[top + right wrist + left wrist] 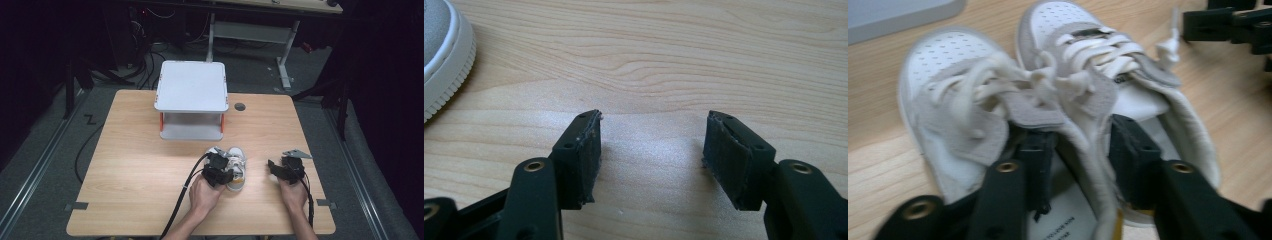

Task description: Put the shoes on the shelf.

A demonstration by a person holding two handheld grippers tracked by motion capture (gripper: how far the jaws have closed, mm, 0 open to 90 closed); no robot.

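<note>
High view: pair of small white shoes on table, near white rack. Left gripper pinching their two adjoining inner walls; right gripper open, idle. Grasp made, lifting and placing judged outstanding

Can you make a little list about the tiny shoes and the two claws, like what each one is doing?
shoes: pair of small white sneakers with grey trim, side by side on the wooden table
left claw: one jaw inside each sneaker, with the two touching inner walls between them; whether the pads press them is hard to tell
right claw: open, nothing between its jaws, over bare wood beside the sneakers
shelf: small white two-level rack at the table's far side, apart from the sneakers
</note>
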